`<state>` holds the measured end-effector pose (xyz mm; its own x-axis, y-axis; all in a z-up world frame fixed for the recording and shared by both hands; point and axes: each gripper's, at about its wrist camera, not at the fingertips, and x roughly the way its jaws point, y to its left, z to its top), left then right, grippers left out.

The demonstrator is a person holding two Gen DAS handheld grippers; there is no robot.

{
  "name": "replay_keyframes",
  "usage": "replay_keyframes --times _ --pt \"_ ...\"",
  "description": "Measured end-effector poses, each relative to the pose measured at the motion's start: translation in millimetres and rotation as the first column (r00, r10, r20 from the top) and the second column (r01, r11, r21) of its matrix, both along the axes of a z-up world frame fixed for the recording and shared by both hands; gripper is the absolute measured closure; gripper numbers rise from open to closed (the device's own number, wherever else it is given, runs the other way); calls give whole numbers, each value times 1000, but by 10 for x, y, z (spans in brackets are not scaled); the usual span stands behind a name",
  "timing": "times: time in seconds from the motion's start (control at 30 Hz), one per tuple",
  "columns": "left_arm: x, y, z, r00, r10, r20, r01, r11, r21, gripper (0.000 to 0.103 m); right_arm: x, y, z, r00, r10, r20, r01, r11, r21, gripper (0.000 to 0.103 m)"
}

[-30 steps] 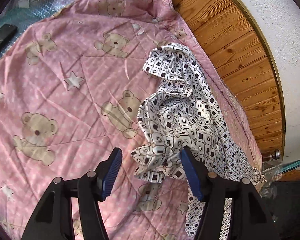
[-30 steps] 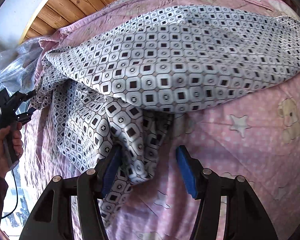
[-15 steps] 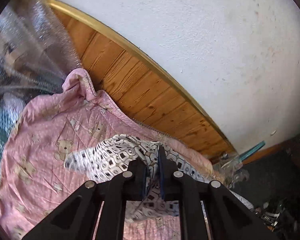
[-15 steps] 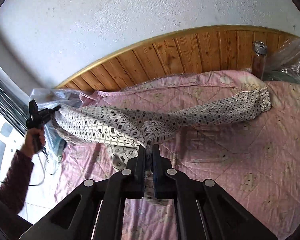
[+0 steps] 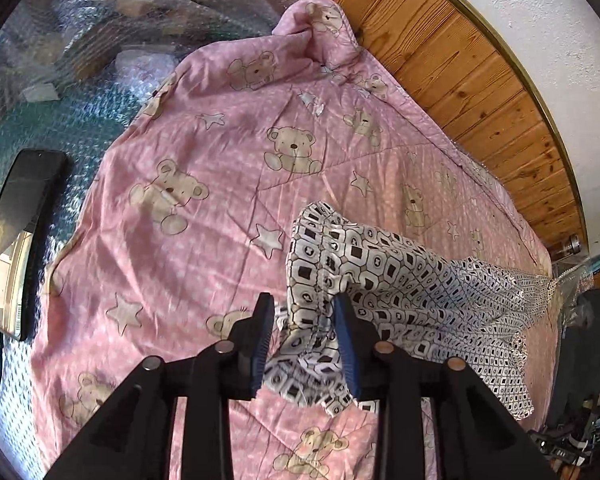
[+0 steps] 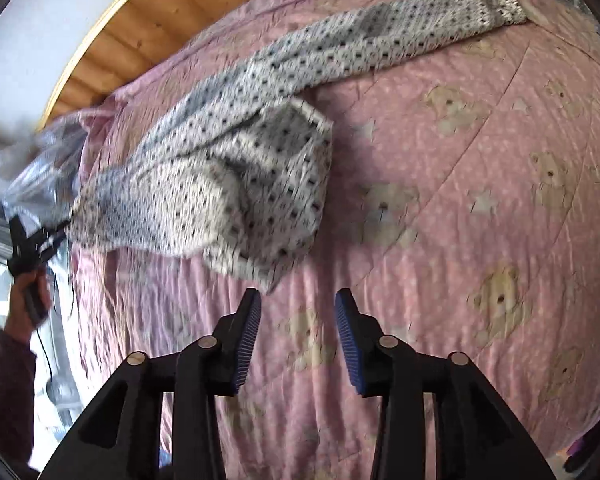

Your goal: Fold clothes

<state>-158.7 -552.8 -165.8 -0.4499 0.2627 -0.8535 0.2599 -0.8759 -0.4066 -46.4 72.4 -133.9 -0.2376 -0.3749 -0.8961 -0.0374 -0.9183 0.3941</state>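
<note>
— Where is the black-and-white patterned cloth (image 5: 400, 280) lying?

— It is lying on the pink teddy-bear blanket (image 5: 204, 200), stretching long across it.

— What is the left gripper (image 5: 305, 344) doing?

— Its fingers are standing apart, with a bunch of cloth sitting between them.

— And the right gripper (image 6: 298, 344)?

— Its blue pads (image 6: 247, 340) are spreading wide over the blanket, holding nothing. The cloth's edge is hanging just beyond them.

A patterned garment (image 5: 412, 292) lies across a quilt (image 5: 204, 184) on a bed, stretching from lower centre to the right edge of the left wrist frame. A wooden headboard (image 5: 460, 60) runs behind, upper right. A phone (image 5: 16, 240) lies at left.
</note>
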Motion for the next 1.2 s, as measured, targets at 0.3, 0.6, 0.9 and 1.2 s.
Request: replay_keyframes --times 0.3,0.6,0.9,1.2 --pt "435 401 348 998 29 -59 -24 996 85 56 -1499 -504 -602 994 102 -27 -99 989 108 56" --pt "-152 879 -173 1000 -24 4 24 994 103 56 -366 433 1006 948 -112 -298 160 977 143 101" --pt "-177 830 -454 998 -21 60 14 994 104 56 568 1522 220 938 -342 -52 333 851 406 72" --pt "451 787 -109 998 23 56 -28 995 92 56 -226 1995 -116 912 -392 -116 408 893 188 52"
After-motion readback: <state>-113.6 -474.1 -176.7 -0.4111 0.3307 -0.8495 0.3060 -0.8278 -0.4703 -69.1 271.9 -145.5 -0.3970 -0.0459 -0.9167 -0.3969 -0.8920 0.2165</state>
